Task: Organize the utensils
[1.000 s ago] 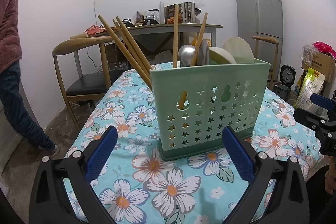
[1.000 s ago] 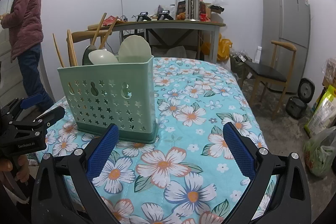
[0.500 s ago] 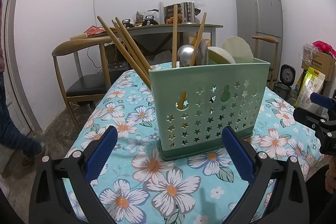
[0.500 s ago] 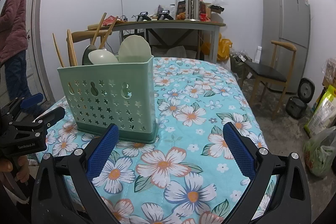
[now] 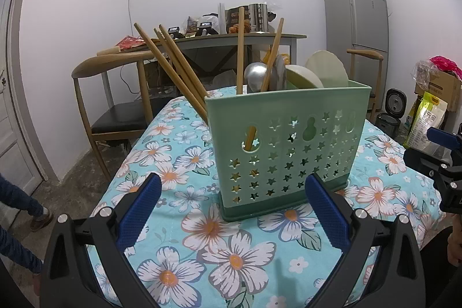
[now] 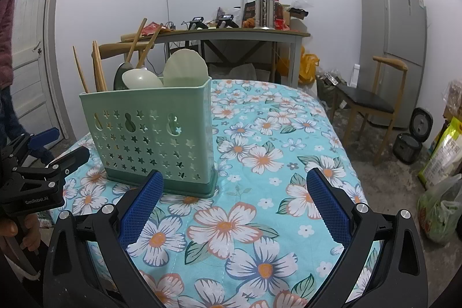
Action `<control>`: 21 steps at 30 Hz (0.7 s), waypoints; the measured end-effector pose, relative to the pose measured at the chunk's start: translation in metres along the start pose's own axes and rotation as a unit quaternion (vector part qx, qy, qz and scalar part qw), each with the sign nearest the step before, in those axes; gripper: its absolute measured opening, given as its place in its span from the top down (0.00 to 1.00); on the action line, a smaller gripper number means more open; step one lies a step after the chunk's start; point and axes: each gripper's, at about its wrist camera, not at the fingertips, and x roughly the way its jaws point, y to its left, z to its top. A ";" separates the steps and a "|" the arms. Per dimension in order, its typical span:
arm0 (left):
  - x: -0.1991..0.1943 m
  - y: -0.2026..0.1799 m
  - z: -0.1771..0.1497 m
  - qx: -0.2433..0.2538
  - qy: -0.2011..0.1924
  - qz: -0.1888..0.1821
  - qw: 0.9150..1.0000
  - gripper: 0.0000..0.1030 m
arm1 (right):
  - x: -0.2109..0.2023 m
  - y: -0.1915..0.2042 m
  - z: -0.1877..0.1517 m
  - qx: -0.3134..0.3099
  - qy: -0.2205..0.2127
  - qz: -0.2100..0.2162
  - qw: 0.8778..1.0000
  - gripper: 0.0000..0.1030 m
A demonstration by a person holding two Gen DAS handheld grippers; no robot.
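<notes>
A utensil caddy (image 5: 288, 146) stands upright on a table (image 5: 231, 250) covered by a cloth. Inside it, chopsticks (image 5: 179, 71) lean out toward its left end, with spoons (image 5: 303, 77) at the middle and right. The left gripper (image 5: 231, 210) sits at the table's near edge, directly before the caddy, jaws spread apart and empty. The right gripper (image 6: 234, 204) sits further right, the caddy ahead to its left, jaws also apart. Behind the table stand a chair (image 5: 115, 94) and a cluttered desk (image 5: 231, 36); a fridge (image 5: 355, 16) stands at the back right.
</notes>
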 end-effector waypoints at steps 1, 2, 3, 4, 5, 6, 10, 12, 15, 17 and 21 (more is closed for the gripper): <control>0.000 -0.001 0.001 0.000 0.001 0.000 1.000 0.05 | 0.000 0.000 0.000 0.000 0.000 0.000 1.000 0.07; 0.000 0.000 0.001 -0.001 0.001 0.000 1.000 0.05 | 0.000 0.001 0.000 0.000 -0.001 0.000 1.000 0.07; 0.000 0.000 0.001 -0.001 0.001 0.000 1.000 0.05 | 0.000 0.000 0.000 0.000 -0.001 0.000 1.000 0.07; -0.001 0.000 0.001 -0.002 0.001 0.001 1.000 0.05 | 0.000 0.000 0.000 0.000 -0.001 0.000 1.000 0.07; -0.001 0.001 0.001 -0.002 0.000 0.002 1.000 0.05 | 0.000 0.000 0.000 0.000 -0.001 0.000 1.000 0.07; -0.001 0.001 0.001 -0.002 0.000 0.002 1.000 0.05 | 0.000 0.001 0.000 0.000 0.000 0.000 1.000 0.07; -0.002 0.000 0.002 -0.001 -0.002 0.002 1.000 0.05 | 0.000 0.001 0.000 0.000 0.000 0.000 1.000 0.07; -0.002 0.000 0.002 0.000 -0.001 0.002 1.000 0.05 | 0.000 0.001 0.000 -0.001 -0.001 0.000 1.000 0.07; -0.004 -0.001 0.002 0.001 -0.001 0.003 1.000 0.05 | 0.000 0.000 0.000 -0.002 0.000 -0.001 1.000 0.07; -0.006 0.000 0.003 0.000 -0.004 0.002 1.000 0.05 | 0.000 0.000 0.000 -0.001 -0.001 -0.001 1.000 0.07; -0.005 0.000 0.003 0.000 -0.004 0.000 1.000 0.05 | 0.001 0.001 0.000 0.001 0.000 0.000 1.000 0.07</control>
